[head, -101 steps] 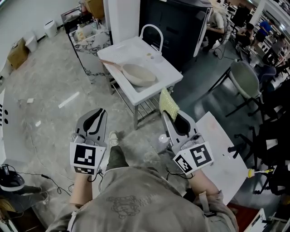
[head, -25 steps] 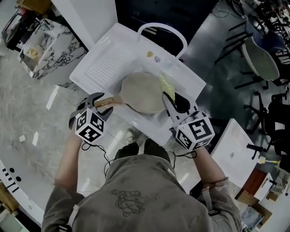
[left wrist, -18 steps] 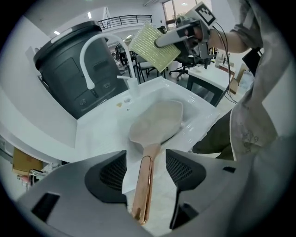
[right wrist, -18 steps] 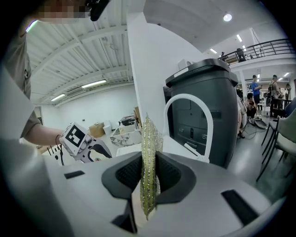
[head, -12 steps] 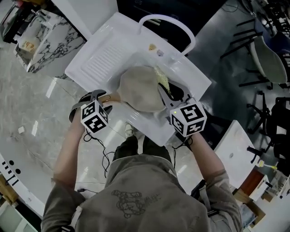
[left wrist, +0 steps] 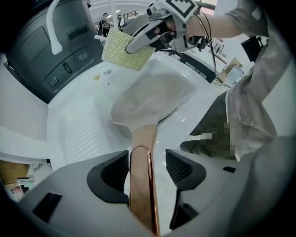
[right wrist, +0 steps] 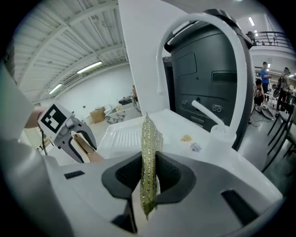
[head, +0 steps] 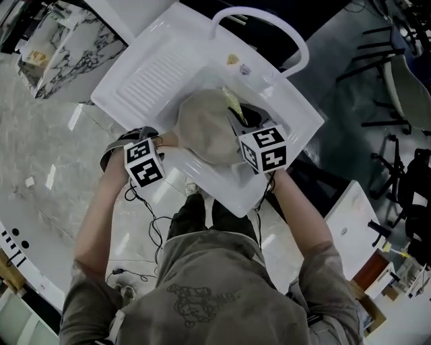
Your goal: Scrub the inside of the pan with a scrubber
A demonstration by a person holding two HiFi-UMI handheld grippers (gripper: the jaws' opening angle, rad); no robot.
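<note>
A beige pan (head: 205,131) lies in the white sink (head: 296,118), its copper handle (head: 165,139) pointing left. My left gripper (head: 153,140) is shut on that handle (left wrist: 141,171), with the pan bowl (left wrist: 148,99) stretching away ahead of the jaws. My right gripper (head: 236,116) is shut on a yellow-green scrubber (head: 232,101), which it holds edge-up over the pan's right rim. In the right gripper view the scrubber (right wrist: 149,157) stands between the pads of the right gripper (right wrist: 148,173). From the left gripper view the scrubber (left wrist: 127,48) hangs just above the pan's far side.
The sink unit has a ribbed draining board (head: 148,77) at the left and an arched white faucet (head: 262,20) at the back. Two small scraps (head: 238,63) lie on the back ledge. A dark machine (right wrist: 208,78) stands behind, and chairs (head: 404,81) stand at the right.
The right gripper has carried the scrubber left and forward, from beside the pan to over its right rim. The left gripper stays at the handle.
</note>
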